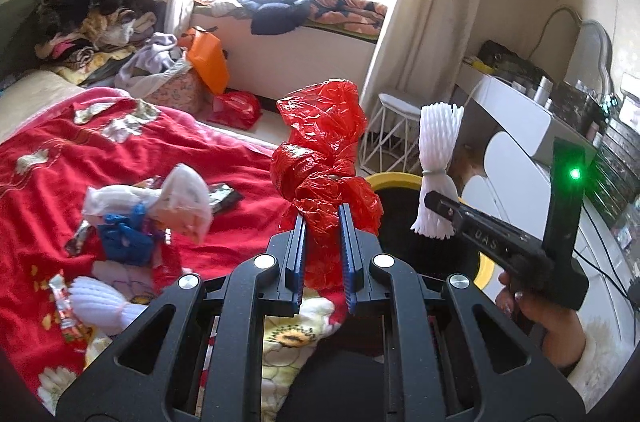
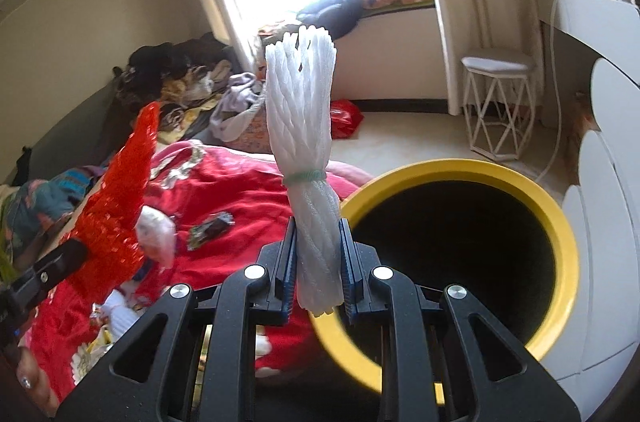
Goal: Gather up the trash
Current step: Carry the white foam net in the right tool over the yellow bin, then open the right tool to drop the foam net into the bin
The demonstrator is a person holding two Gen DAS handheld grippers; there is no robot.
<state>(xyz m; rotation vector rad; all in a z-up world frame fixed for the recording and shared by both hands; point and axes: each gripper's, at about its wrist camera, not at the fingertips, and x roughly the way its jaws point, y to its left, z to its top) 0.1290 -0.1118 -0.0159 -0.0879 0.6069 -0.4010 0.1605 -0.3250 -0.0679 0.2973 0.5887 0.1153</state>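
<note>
**Yellow rim ahead: both loads near the bin mouth**

Red crinkled plastic fills the left wrist view: the left claw (image 1: 322, 222) is clamped on a red plastic bag (image 1: 324, 158), whose bulk stands up toward twelve o'clock from the pads. The yellow-rimmed bin (image 1: 394, 178) lies at about two o'clock from this claw, mostly hidden behind the bag, its dark mouth showing to the right. The right claw (image 1: 434, 202) comes in from three o'clock, gripping a white foam net bundle (image 1: 438, 150); it sits over the bin's far side, so the right hand (image 1: 536, 306) looks the nearer to the opening. More litter, a white-and-blue crumpled bag (image 1: 148, 210) among it, lies on the red bedspread (image 1: 60, 158) at nine o'clock.

In the right wrist view the right claw (image 2: 318, 254) is closed on the foam bundle (image 2: 306, 126), its long axis running upright from six to twelve o'clock, the lower end hanging just over the yellow rim (image 2: 472, 168). The open mouth spreads from the claw toward three o'clock. The red bag (image 2: 120, 206) and the left claw sit at nine o'clock, over the bed, not yet above the bin. By my reading, the right load needs only a short shift toward three o'clock before release; the left has farther to travel.
</note>
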